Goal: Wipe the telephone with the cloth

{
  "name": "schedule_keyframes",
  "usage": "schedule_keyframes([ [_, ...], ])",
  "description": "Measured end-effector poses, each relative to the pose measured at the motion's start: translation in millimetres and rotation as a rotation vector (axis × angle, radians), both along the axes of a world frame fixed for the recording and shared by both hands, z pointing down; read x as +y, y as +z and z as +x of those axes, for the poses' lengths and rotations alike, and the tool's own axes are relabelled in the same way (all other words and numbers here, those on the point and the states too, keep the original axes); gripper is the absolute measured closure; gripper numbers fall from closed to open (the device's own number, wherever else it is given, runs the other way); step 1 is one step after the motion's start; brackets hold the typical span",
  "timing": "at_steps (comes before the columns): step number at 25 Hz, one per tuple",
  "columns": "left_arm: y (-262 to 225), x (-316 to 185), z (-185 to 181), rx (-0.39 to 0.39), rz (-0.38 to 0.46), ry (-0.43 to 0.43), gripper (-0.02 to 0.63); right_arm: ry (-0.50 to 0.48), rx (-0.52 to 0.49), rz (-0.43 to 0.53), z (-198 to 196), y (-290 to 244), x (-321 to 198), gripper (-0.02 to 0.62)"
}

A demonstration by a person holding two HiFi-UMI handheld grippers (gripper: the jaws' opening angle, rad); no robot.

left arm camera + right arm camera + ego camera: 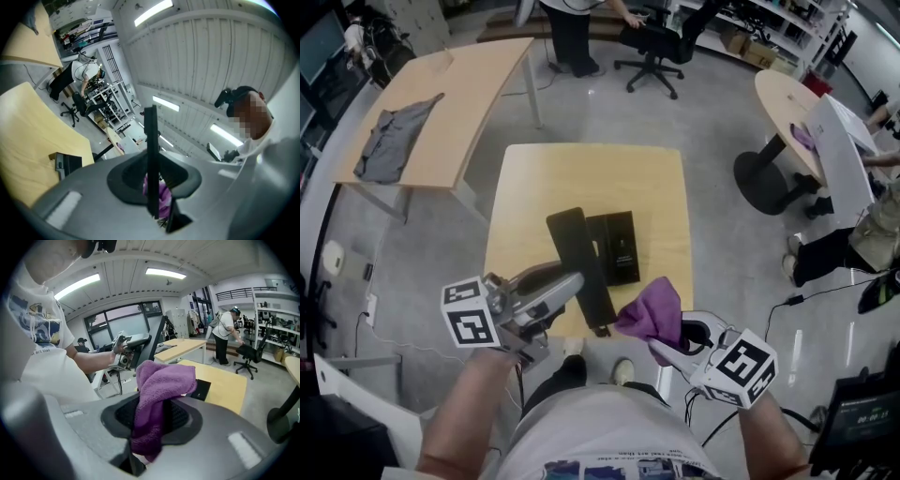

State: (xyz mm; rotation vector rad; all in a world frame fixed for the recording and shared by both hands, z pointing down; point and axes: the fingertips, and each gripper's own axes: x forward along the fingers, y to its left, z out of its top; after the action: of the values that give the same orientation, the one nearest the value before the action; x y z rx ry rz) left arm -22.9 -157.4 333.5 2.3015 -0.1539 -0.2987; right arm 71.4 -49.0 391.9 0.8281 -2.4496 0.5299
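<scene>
Above the near edge of the tabletop (581, 178), the left hand-held gripper (572, 284) is clamped on the thin side of the telephone (572, 239), a long black slab held tilted. The right hand-held gripper (670, 345) is closed on the purple cloth (652, 309), just beside the slab's near end. 1 black box (619, 246) lies flat behind them.

This is an open office or lab. Pale wooden desks (459, 84) stand on a glossy grey floor (712, 122), with a swivel chair (654, 47), stocked shelves (274, 322) and strip lights (165, 273) overhead
</scene>
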Motion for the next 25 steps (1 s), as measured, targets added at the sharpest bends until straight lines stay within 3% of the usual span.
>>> schedule_keyframes([
  [10, -6, 16, 10, 0.030, -0.006, 0.090, 0.525, 0.188, -0.115, 0.144, 7, -48, -88, 0.480],
  [16, -2, 27, 13, 0.034, -0.024, 0.134, 0.525, 0.153, -0.175, 0.166, -28, -64, -130, 0.480],
  [25, 6, 12, -1, 0.020, -0.035, 0.109, 0.525, 0.086, -0.137, 0.168, -54, -55, -110, 0.482],
])
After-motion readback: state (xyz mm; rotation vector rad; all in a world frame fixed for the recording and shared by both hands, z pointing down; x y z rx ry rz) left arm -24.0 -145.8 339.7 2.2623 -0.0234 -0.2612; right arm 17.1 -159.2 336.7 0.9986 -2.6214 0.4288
